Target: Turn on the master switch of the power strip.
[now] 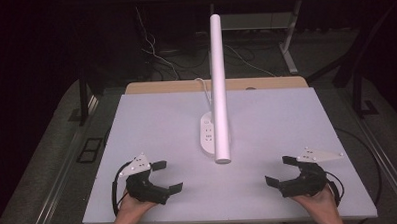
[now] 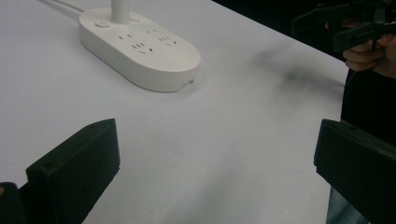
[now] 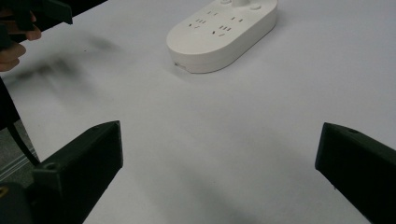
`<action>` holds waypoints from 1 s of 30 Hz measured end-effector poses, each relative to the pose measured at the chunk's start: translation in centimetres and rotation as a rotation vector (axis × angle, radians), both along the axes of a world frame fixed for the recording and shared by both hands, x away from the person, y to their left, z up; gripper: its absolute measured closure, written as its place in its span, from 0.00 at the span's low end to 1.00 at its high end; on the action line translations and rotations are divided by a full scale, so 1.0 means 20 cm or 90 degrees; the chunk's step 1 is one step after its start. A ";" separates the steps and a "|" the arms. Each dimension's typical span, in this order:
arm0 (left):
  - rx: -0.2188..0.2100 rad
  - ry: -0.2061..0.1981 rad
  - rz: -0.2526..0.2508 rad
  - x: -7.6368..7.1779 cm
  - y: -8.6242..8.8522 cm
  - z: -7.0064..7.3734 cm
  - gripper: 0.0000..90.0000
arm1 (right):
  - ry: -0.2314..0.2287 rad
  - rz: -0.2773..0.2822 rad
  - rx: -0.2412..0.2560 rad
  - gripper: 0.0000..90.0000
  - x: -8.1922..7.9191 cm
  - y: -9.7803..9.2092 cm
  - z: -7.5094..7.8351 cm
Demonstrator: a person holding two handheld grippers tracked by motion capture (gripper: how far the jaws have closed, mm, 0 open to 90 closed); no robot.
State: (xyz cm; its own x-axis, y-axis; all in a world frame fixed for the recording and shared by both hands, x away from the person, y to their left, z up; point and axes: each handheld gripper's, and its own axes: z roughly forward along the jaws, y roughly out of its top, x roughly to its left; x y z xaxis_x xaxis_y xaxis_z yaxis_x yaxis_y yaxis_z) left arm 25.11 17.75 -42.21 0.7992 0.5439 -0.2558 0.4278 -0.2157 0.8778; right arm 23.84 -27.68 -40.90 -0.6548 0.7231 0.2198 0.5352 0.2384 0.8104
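A white oval power strip [image 1: 208, 133] lies at the middle of the white table [image 1: 146, 119], with a white lamp post [image 1: 218, 86] rising from it toward the camera. Its sockets face up in the left gripper view [image 2: 140, 49] and the right gripper view [image 3: 223, 32]. My left gripper [image 1: 166, 176] rests near the front left edge, jaws wide apart and empty. At the front right, my right gripper [image 1: 280, 170] is likewise open with nothing between its jaws. Both point inward toward the strip, well short of it.
A white cord [image 1: 203, 88] runs from the strip toward the table's back edge. A wooden board [image 1: 175, 86] shows behind the table. Cables [image 1: 157, 56] and a desk leg [image 1: 288, 49] lie on the dark floor beyond.
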 end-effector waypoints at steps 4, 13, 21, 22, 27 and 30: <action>0.004 -0.001 -0.004 0.00 0.00 0.00 0.00 | 0.001 0.003 0.001 0.00 0.00 0.00 0.00; 0.009 0.003 -0.009 0.00 -0.01 0.01 0.00 | 0.027 0.014 -0.010 0.00 0.01 -0.01 -0.03; 0.019 0.006 -0.017 0.00 -0.01 0.02 0.00 | 0.028 0.009 -0.006 0.00 0.00 -0.02 -0.02; 0.019 0.007 -0.017 0.00 -0.01 0.02 0.00 | 0.029 0.008 -0.005 0.00 0.00 -0.03 -0.02; 0.018 0.012 -0.018 0.01 0.00 0.04 0.00 | 0.032 0.012 -0.006 0.00 0.00 -0.03 -0.02; 0.019 0.012 -0.015 0.01 0.01 0.05 0.00 | 0.031 0.012 -0.007 0.00 0.00 -0.02 -0.02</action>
